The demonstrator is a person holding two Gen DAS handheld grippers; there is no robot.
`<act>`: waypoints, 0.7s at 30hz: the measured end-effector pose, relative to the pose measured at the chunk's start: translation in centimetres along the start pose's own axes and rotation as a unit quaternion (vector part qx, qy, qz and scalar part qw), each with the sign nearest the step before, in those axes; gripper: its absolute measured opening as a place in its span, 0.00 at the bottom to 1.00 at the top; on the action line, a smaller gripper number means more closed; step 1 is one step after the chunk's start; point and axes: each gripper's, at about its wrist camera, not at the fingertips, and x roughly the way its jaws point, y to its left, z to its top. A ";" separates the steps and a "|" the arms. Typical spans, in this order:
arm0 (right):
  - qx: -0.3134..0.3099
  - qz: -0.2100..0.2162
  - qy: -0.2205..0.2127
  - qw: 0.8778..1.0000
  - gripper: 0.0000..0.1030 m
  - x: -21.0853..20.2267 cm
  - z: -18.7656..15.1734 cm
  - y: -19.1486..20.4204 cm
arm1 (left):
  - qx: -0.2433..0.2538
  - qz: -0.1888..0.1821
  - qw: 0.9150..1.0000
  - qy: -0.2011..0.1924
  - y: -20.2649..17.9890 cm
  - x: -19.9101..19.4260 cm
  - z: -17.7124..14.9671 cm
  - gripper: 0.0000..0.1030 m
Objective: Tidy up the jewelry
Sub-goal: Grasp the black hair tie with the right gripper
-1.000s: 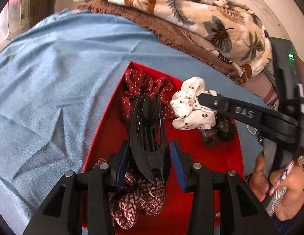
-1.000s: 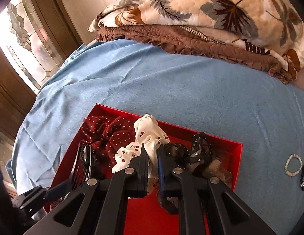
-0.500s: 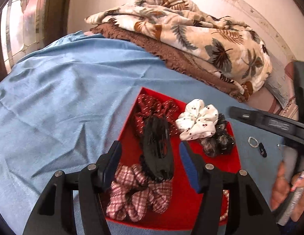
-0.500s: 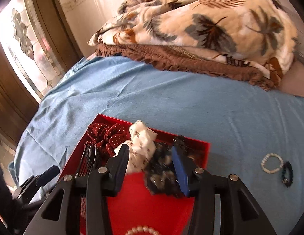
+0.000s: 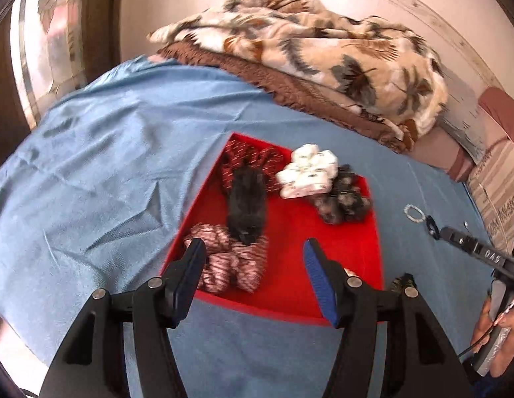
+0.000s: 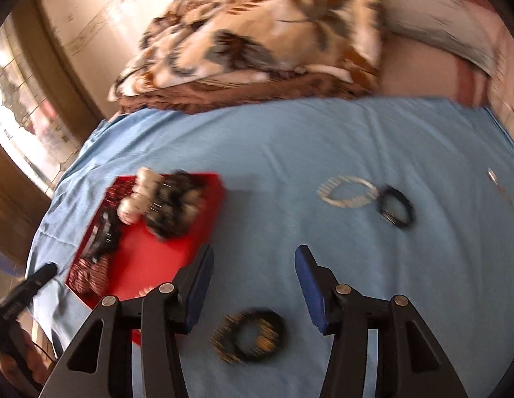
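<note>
The red tray (image 5: 306, 238) lies on the blue sheet and holds a dark red scrunchie (image 5: 243, 159), a white scrunchie (image 5: 306, 172), a black scrunchie (image 5: 343, 199), a black hair claw (image 5: 247, 205) and a plaid scrunchie (image 5: 230, 265). My left gripper (image 5: 253, 248) hangs open above the tray's near end, holding nothing. My right gripper (image 6: 253, 252) is over bare sheet right of the tray (image 6: 177, 258); its jaws are opening, with nothing between them. A black-and-gold bangle (image 6: 248, 335) lies beneath it. A pearl bracelet (image 6: 346, 194) and a black band (image 6: 394, 207) lie farther off.
A folded leaf-print blanket (image 5: 323, 53) on brown bedding lies along the far side of the bed. A small metal piece (image 6: 495, 179) rests at the far right of the sheet. A window (image 6: 21, 109) stands to the left. A hand (image 5: 499, 331) grips the right tool.
My left gripper opened off the black hair claw and drew back and up. My right gripper let go of the black scrunchie in the tray and swung right over the sheet.
</note>
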 end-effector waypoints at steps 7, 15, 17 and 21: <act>0.055 -0.023 -0.003 0.998 0.54 -2.4 -2.8 -6.8 | 0.071 -0.031 0.997 0.002 -6.9 -1.5 -0.4 0.59; 0.078 0.010 0.006 0.997 0.55 -2.6 -5.0 -9.9 | 0.162 -0.057 0.983 0.060 -15.6 1.6 -3.9 0.59; 0.065 0.034 0.013 0.997 0.55 -2.0 -5.4 -9.0 | 0.149 -0.059 0.985 0.065 -15.9 1.9 -3.9 0.59; 0.021 0.077 0.041 0.996 0.35 0.6 -6.3 -6.1 | 0.136 -0.044 0.988 0.062 -14.9 1.8 -3.4 0.59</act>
